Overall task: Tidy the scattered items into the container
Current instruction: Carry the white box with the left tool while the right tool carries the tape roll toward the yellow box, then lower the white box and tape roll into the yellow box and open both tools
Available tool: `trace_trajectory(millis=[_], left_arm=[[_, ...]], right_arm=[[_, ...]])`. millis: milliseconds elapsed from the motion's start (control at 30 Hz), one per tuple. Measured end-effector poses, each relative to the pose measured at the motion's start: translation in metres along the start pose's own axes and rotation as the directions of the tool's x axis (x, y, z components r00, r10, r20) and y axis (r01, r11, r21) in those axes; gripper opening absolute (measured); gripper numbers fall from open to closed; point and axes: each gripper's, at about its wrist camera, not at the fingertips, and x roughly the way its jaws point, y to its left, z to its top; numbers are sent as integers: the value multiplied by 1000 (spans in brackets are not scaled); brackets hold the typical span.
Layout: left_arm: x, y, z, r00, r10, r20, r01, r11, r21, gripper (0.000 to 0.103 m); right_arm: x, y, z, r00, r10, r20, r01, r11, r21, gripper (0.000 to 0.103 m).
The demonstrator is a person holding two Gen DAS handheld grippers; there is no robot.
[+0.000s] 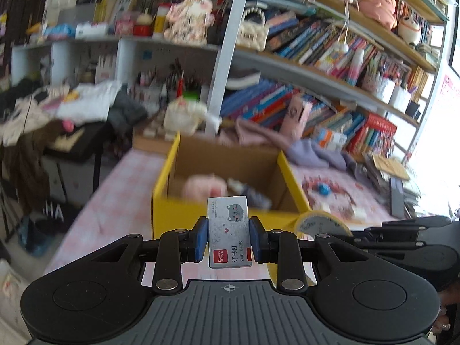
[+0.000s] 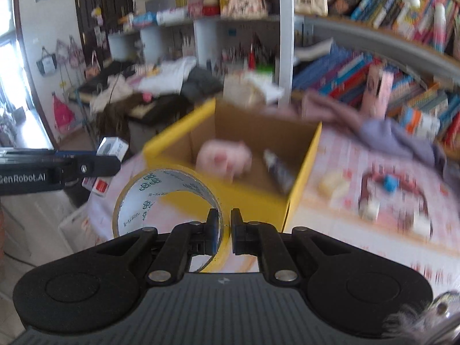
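Squarely at the lower centre of the left wrist view, the left gripper [image 1: 228,240] pinches a small grey staple box with a cat drawing [image 1: 230,231] between its blue pads. Low in the right wrist view, the right gripper [image 2: 226,231] is clamped on the wall of a yellowish roll of tape [image 2: 161,198]. Beyond both, mid-frame, an open yellow cardboard box [image 1: 178,210] sits on the pink patterned tabletop [image 1: 120,201]; a pink plush toy [image 2: 225,158] lies inside it.
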Motion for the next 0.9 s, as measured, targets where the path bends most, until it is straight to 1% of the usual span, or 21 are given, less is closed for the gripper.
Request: trace_trajectory(millis=[167, 233, 300, 467, 533, 600, 733, 900], left_arm=[[45, -1, 44, 1000, -1, 23, 1, 999, 35, 29], [70, -2, 58, 1000, 6, 16, -7, 998, 60, 29], [95, -1, 70, 1000, 18, 4, -18, 997, 70, 29], [157, 1, 91, 998, 29, -58, -24, 996, 88, 29], [181, 1, 93, 994, 35, -101, -24, 994, 103, 29], [205, 1, 92, 987, 43, -154, -24, 992, 120, 29], [244, 1, 85, 968, 55, -246, -21, 990, 138, 29], [265, 3, 79, 954, 61, -293, -20, 990, 140, 29]], right_arm=[[34, -24, 54, 997, -23, 80, 25, 999, -25, 8], [54, -33, 69, 996, -36, 79, 40, 998, -53, 8], [78, -39, 77, 998, -33, 52, 37, 996, -85, 9], [140, -46, 77, 998, -33, -59, 21, 980, -197, 9], [159, -45, 73, 994, -32, -100, 7, 969, -247, 9], [175, -44, 68, 990, -36, -137, -7, 953, -302, 9], [197, -42, 63, 981, -30, -193, -46, 924, -379, 9], [209, -46, 61, 972, -7, -233, -85, 919, -385, 10]])
